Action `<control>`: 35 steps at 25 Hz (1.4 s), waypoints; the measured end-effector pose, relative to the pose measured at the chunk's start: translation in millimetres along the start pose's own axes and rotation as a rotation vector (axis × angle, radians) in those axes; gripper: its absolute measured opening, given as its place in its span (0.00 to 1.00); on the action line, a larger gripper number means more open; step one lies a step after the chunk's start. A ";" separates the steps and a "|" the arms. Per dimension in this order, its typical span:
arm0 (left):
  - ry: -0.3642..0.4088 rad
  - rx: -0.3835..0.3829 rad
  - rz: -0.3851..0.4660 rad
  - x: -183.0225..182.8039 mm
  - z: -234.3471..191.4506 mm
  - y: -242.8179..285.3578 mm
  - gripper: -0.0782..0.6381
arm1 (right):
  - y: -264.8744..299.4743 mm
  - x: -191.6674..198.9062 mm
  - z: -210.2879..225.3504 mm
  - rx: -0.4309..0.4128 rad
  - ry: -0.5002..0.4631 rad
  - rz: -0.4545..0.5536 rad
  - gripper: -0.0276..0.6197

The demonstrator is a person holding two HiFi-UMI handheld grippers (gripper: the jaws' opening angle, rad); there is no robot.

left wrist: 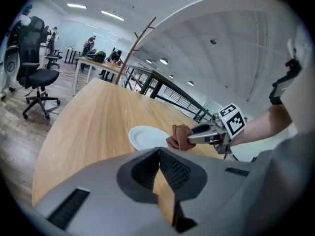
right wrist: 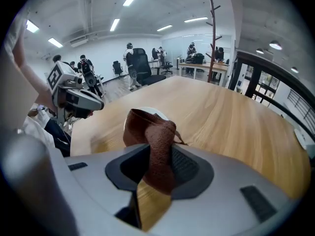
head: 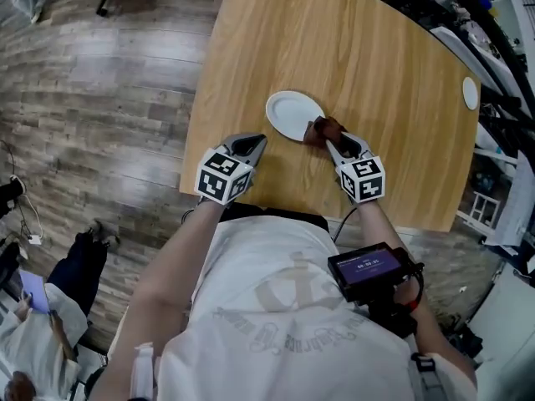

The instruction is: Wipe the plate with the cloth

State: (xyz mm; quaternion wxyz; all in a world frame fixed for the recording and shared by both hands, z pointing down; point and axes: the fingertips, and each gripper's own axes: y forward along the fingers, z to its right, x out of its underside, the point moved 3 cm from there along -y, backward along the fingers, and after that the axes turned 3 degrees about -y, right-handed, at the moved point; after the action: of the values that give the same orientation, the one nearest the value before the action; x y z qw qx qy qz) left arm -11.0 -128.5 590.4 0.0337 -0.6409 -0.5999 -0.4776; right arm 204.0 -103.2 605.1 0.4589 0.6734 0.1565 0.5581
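Observation:
A white plate (head: 292, 114) lies on the wooden table (head: 359, 65) near its front edge. A brown cloth (head: 323, 129) bunches at the plate's right rim, and my right gripper (head: 336, 144) is shut on it. In the right gripper view the cloth (right wrist: 153, 134) fills the jaws and hides most of the plate (right wrist: 153, 113). My left gripper (head: 253, 146) hangs over the table's front edge just left of the plate, shut with nothing in it. The left gripper view shows the plate (left wrist: 147, 137), the cloth (left wrist: 179, 137) and my right gripper (left wrist: 193, 135) beyond the closed jaws.
A small white disc (head: 471, 93) lies at the table's far right edge. Office chairs (left wrist: 37, 77) and other desks with people stand on the wood floor beyond the table. A coat stand (right wrist: 212, 31) rises behind the table.

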 end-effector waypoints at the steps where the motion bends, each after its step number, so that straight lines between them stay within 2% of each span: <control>1: -0.003 0.003 0.000 -2.1 -2.8 2.3 0.13 | 1.2 0.3 0.7 0.006 -0.009 -0.011 0.24; 7: 0.008 0.028 -0.029 -4.5 -5.3 14.0 0.13 | 11.4 -2.5 11.9 0.031 -0.069 -0.068 0.24; 15: -0.039 0.031 -0.005 11.9 1.6 -3.2 0.13 | 51.9 -58.4 15.3 -0.044 -0.211 -0.069 0.24; 20: -0.082 0.005 0.031 23.1 -3.2 -20.4 0.13 | 86.4 -102.6 -15.4 -0.123 -0.320 -0.053 0.24; 23: -0.099 -0.007 0.041 27.9 -4.1 -27.3 0.13 | 97.7 -112.8 -37.5 -0.166 -0.371 -0.054 0.24; 27: -0.089 0.003 0.040 29.3 0.9 -29.3 0.13 | 90.3 -99.0 -42.2 -0.182 -0.371 -0.076 0.24; 35: -0.054 0.041 0.011 35.0 10.1 -25.4 0.13 | 40.2 -29.4 -2.7 -0.102 -0.293 -0.164 0.24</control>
State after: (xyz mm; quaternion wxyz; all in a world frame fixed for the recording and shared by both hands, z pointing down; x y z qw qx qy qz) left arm -31.7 -89.5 594.3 0.0332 -0.6561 -0.6068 -0.4475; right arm 179.8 -144.5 619.0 0.5543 0.7083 0.1141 0.4219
